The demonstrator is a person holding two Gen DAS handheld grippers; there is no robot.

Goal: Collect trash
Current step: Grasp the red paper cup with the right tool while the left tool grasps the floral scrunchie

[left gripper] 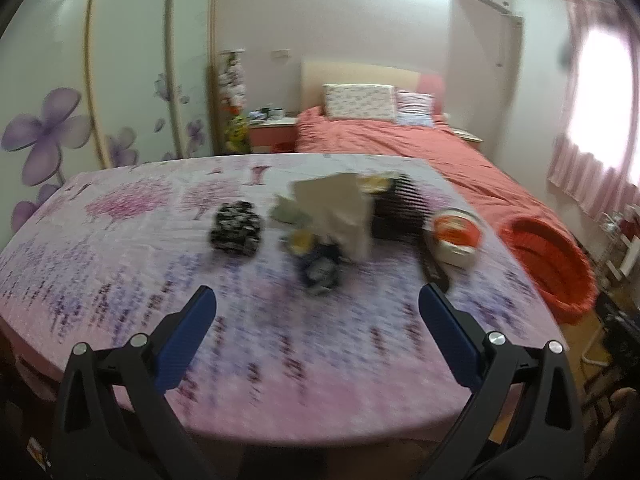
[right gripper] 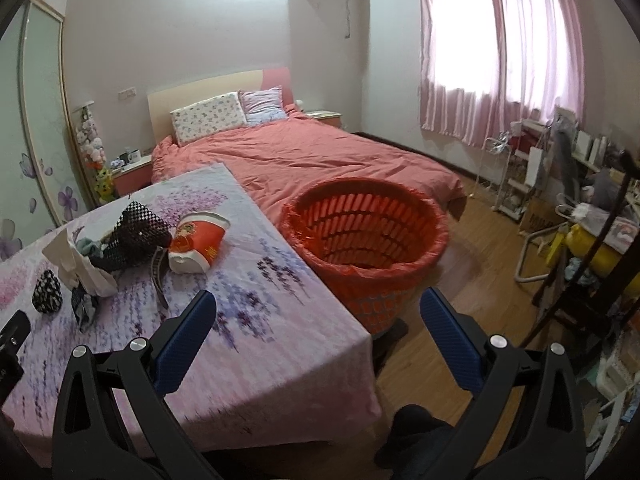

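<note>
Fingers point(left gripper: 200, 320) of the left gripper point(left gripper: 316, 312) stand spread wide with nothing between them, hovering above the near part of the counter point(left gripper: 120, 280); fingers point(right gripper: 444, 320) of the right gripper point(right gripper: 318, 312) are likewise released and empty, one over the counter's near right corner and the other over the floor point(right gripper: 480, 264).

Trash lies in a loose heap on the floral cloth, taken here as the landmark: a crumpled white paper point(left gripper: 340, 208) sits at the heap's middle; a black-and-white patterned wad point(left gripper: 236, 230) lies just left of it, apart from it; a dark blue crumpled wrapper point(left gripper: 320, 268) lies at its near edge, touching or nearly so; a black mesh piece point(left gripper: 400, 208) lies just right of it; a red-and-white paper cup point(left gripper: 454, 236), tipped on its side, lies right of the mesh; a thin dark strip point(right gripper: 158, 276) lies at the cup's near side. The left view is motion-blurred, so finer detail of the heap cannot be told.

Right of the heap, off the counter's right edge, stands an orange slatted basket point(right gripper: 400, 284) lined with a red bag, upright, its interior showing nothing; beyond the heap lies a bed point(right gripper: 320, 156) with a salmon cover and two pillows; left of the heap stands a wardrobe point(left gripper: 60, 100) with purple flower panels.
</note>
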